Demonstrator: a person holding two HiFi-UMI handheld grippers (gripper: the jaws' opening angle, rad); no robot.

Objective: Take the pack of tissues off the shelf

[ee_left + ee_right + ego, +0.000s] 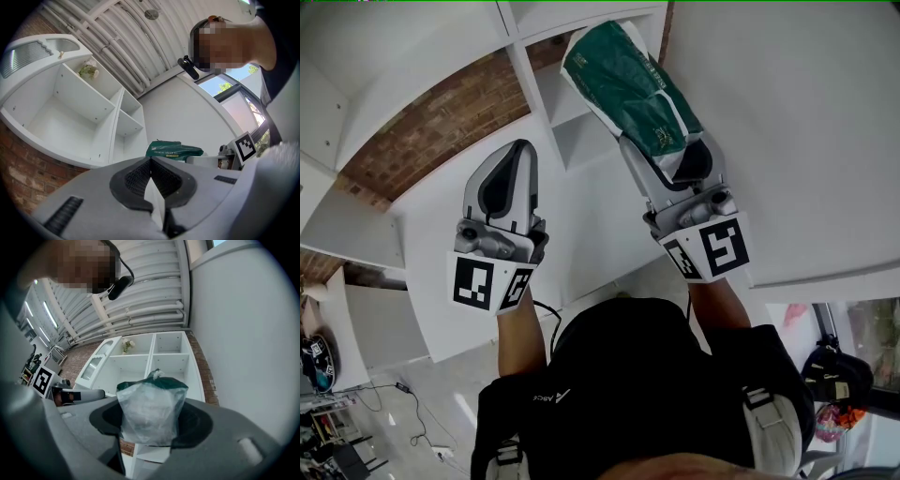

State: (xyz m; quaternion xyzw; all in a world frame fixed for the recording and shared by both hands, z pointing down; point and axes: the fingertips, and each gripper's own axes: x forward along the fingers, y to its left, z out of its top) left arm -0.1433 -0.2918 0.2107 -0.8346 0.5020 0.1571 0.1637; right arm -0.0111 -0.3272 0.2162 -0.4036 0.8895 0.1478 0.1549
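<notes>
Starting left of the shelf (534,89): there's a brick wall (431,131) behind it, showing past its left edge in the head view. The left gripper (517,150) is up in front of the shelf's left side, pointing at it. Its jaws are pressed together at the tips with nothing in them, which you can see plainly in the left gripper view (150,161). It isn't touching the shelf.

The shelf itself (70,117) is white with open cubbies. A little plant (88,70) sits in one of the top cubbies, and it shows in the right gripper view too (125,346).

Right side of the shelf: the right gripper (670,155) has the pack (628,84) clamped between its jaws. They're squeezing the clear end, and the green end sticks out toward the shelf (152,357). In the right gripper view the pack (150,408) fills the gap between the jaws (150,420). From the left gripper view the pack (173,150) is up in the air, out in front of the shelf and just off its right side, not sitting on any board.
</notes>
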